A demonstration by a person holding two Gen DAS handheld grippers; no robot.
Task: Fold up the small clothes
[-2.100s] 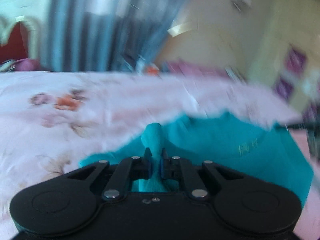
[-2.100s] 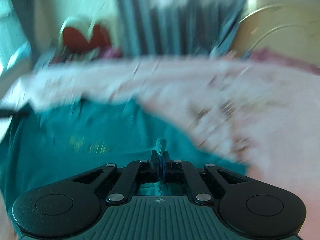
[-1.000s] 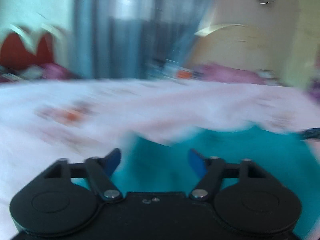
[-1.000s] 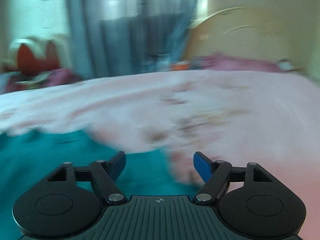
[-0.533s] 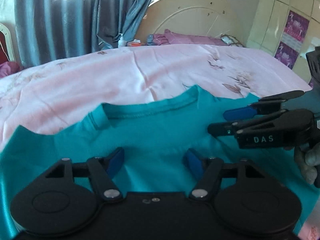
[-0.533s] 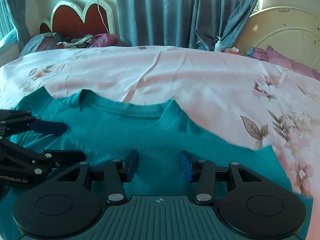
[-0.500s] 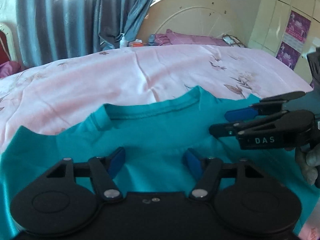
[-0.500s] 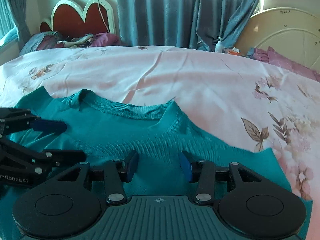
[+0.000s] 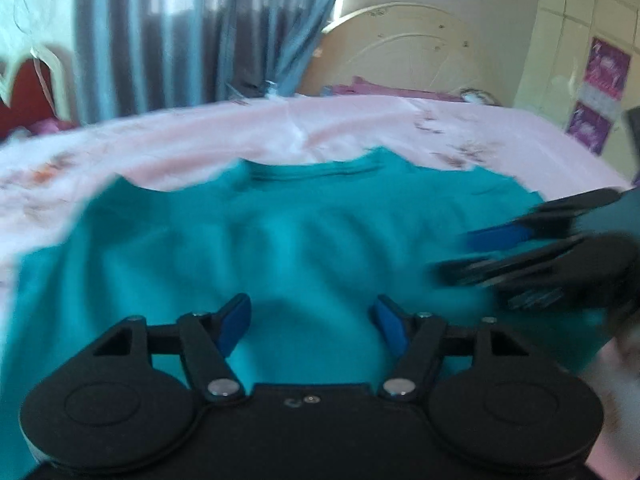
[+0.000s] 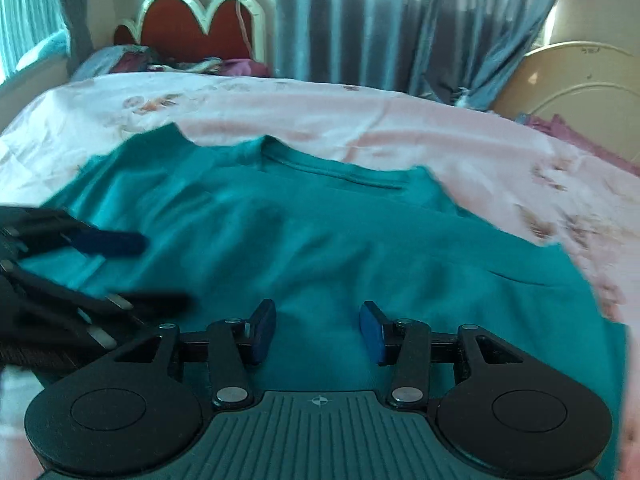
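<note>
Shirt [image 9: 304, 248] lies flat beneath both grippers' parted, empty fingers [image 9: 236, 320], left pair opening.

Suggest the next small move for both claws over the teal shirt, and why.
Probably lower each claw onto a side edge of the teal shirt and pinch. The shirt lies spread on the pink bedsheet, neckline away. The left claw is opening, the right claw is open, and neither holds cloth.

Teal shirt [image 10: 320, 240]: soft matt knit cloth. Bedsheet [image 10: 400, 136]: smooth pink floral cloth.
</note>
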